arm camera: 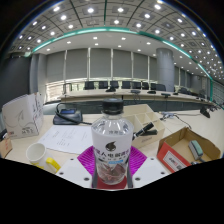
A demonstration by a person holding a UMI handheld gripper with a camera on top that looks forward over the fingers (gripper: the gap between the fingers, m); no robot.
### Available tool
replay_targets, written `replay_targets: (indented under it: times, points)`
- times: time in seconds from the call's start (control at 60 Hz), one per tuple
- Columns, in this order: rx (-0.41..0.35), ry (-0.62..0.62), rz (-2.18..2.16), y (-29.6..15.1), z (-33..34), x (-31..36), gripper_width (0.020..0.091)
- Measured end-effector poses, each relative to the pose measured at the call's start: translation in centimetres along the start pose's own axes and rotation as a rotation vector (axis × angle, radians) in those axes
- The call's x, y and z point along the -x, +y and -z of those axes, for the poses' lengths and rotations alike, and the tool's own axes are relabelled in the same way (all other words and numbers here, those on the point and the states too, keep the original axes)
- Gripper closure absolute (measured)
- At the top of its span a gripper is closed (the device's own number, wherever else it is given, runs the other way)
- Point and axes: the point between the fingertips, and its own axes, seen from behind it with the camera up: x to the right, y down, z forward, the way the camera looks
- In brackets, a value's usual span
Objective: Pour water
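Observation:
A clear plastic water bottle [111, 142] with a black cap and a white printed label stands upright between my fingers, filling the space above them. My gripper [111, 172] is shut on the bottle, with the magenta pads [88, 160] pressed against both of its sides near the base. A white paper cup [35, 152] stands on the table to the left, beyond the fingers. The lower part of the bottle is hidden behind the gripper body.
White papers [66, 138] lie on the table behind the bottle, with a black bag [68, 117] farther back. A white box [22, 115] stands at the left. An open cardboard box [185, 148] with small items sits at the right. Desks and chairs fill the room beyond.

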Motion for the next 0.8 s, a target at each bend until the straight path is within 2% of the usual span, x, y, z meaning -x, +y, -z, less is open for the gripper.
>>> replay_targets:
  times: [0.083,0.1,0.2,0.283,0.4,0.433,0.483,0.5,0.533,0.6,0.8]
  points:
    - [0.021,0.001,-0.005,1.9,-0.9,-0.1,0.0697]
    - [-0.001,0.001,-0.006,1.7,-0.6,-0.1,0.0700]
    - [-0.010,0.007,0.016,1.9,-0.2,0.1,0.0690]
    - [-0.013,0.015,0.010,1.8,-0.3,0.2,0.0646]
    - [0.027,0.009,0.024,2.1,-0.3,0.2,0.0527]
    - [0.066,0.005,0.026,2.8,-0.2,0.3,0.0436]
    - [0.106,-0.014,0.025,3.3,0.2,0.7,0.0246]
    - [0.113,-0.019,0.023,3.3,0.4,0.9,0.0238]
    - [0.120,-0.019,0.018,3.2,0.8,0.9,0.0267]
    - [0.132,-0.007,0.018,2.6,1.9,1.0,0.0234]
    - [0.160,0.045,0.049,-0.4,8.0,2.1,0.0242]
